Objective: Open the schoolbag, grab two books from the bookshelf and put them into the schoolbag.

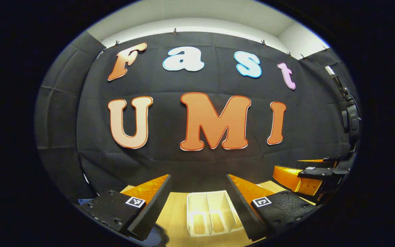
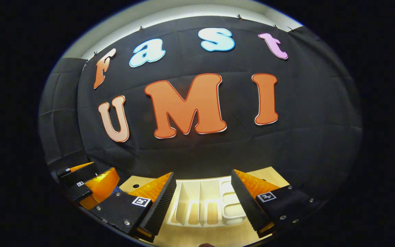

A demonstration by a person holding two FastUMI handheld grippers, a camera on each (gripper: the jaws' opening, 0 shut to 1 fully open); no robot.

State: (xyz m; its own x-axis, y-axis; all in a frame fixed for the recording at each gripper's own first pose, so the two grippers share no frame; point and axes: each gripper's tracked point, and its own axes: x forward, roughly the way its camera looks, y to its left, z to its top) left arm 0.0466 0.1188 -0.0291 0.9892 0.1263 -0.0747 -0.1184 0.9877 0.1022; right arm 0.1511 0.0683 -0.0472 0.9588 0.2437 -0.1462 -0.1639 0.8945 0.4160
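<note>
Both tools, left tool (image 1: pixel 199 202) and right tool (image 2: pixel 202 200), hover spread and empty above the white plastic slotted bookshelf (image 1: pixel 211 212) on the pale wooden tabletop (image 1: pixel 173 216), seemingly poised to begin; schoolbag and books cannot be made out.

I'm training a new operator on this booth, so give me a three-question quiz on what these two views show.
1. True or false: the left gripper is shut on a book.
2. What white thing lies on the wooden table ahead of both grippers? A) a plate B) a divided rack C) a cup
3. In the right gripper view, on which side does the other gripper appear?

Key:
1. False; both the left and the right gripper are open and hold nothing.
2. B, the white rack.
3. At the lower left.
</note>
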